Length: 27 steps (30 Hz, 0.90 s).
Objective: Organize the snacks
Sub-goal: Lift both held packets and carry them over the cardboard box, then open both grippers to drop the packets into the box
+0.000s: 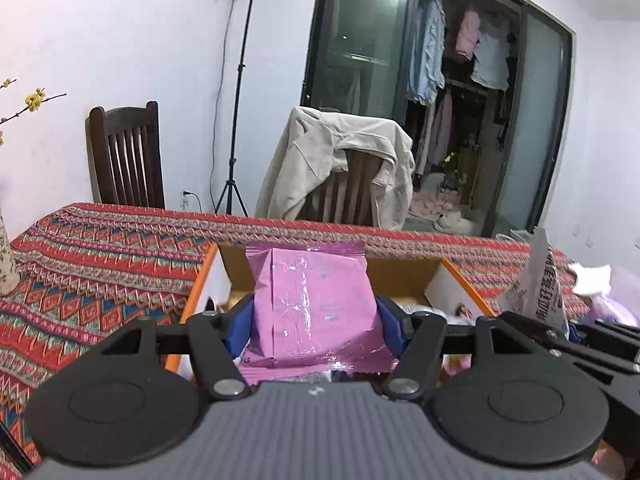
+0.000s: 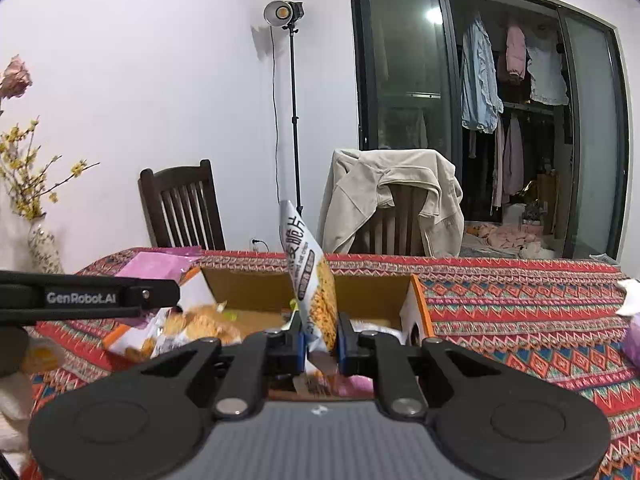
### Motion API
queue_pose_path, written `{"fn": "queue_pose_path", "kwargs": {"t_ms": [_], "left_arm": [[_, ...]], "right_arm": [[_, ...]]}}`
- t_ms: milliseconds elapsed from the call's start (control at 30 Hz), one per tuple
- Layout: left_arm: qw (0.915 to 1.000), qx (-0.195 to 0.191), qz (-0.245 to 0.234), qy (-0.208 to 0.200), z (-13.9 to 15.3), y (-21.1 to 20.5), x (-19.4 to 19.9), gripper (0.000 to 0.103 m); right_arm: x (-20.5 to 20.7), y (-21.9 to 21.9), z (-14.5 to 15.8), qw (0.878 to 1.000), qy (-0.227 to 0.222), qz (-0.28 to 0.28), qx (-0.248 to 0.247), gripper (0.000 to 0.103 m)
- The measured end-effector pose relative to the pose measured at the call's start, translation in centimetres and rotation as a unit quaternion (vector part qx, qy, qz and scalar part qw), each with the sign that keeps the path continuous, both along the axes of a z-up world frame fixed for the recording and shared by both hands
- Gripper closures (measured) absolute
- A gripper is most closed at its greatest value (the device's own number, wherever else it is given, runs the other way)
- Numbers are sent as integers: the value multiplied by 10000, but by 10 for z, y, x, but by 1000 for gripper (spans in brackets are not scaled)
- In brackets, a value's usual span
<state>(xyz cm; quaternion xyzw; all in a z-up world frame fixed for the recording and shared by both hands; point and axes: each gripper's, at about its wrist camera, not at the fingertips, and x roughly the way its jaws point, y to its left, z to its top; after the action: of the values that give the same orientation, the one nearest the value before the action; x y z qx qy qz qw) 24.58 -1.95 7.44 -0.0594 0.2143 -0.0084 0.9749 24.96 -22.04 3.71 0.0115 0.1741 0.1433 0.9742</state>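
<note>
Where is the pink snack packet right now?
The pink snack packet is clamped in the left gripper, above the open cardboard box on the patterned tablecloth.

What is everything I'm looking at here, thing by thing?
Pink foil snack packet: one, pink, gripped upright over the box.
White-and-orange crisp packet: one, pinched upright at its lower end.
Open cardboard box: one, orange-edged, on the table, snacks inside.
Patterned red tablecloth: one, covers the table.
Dark wooden chairs: two, behind the table; one bears a beige jacket.
Black lamp stand: one, by the wall.
Flower vase: one, far left.
Left gripper: black, blue pads.
Right gripper: black.
</note>
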Motion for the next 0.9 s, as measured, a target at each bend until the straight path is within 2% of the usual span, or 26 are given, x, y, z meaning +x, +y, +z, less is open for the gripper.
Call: {"fn": "queue_pose_path", "kwargs": {"t_ms": [233,400,567,900], "left_arm": [[9996,-27,239,-168,1,11,44,38],[9993,-93,328,-159,-11,20,66,38],[9992,-64,386,-49,-30,29,73,38],[9996,149,221,6,-43,21,75,38]], "right_arm": [[46,17,1,9999,-33,-115,-13,89],[74,25,-8,9998,-1,-189,35,89],[92,31,-25,9998,50,-176,39,89],[102,31,-40,9998,137,-154,-39,89]]}}
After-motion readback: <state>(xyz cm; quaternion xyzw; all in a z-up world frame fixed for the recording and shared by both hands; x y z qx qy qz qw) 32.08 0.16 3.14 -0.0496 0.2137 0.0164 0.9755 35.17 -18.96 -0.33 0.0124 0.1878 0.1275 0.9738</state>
